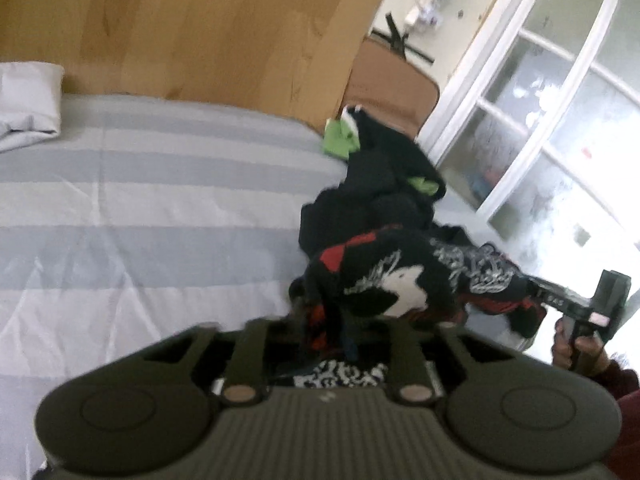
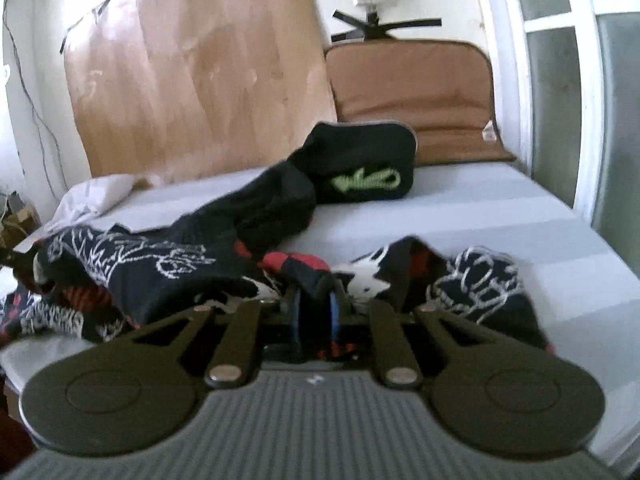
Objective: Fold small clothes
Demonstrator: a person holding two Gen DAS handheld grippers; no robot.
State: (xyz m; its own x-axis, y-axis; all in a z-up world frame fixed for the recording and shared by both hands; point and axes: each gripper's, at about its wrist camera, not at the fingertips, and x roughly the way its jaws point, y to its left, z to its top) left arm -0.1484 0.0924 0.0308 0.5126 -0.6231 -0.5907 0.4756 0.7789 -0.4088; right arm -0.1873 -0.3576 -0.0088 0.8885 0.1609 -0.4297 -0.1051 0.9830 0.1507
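Striped grey bed [image 2: 460,200] carries dark printed clothes [image 2: 272,204] and a white pillow [image 2: 96,196].

- Printed garment [image 2: 152,268]: soft knit cloth, matt, black with white and red print.
- Bedsheet [image 1: 140,208]: smooth striped cloth, slight sheen.
- Board [image 2: 192,76]: brown, paper-faced, dull.
- Right gripper [image 2: 316,304]: matt dark plastic, metal pivot pins.

Black patterned garment [image 2: 132,268] w/ red+white print, bunched, stretched btwn both tools over bed.
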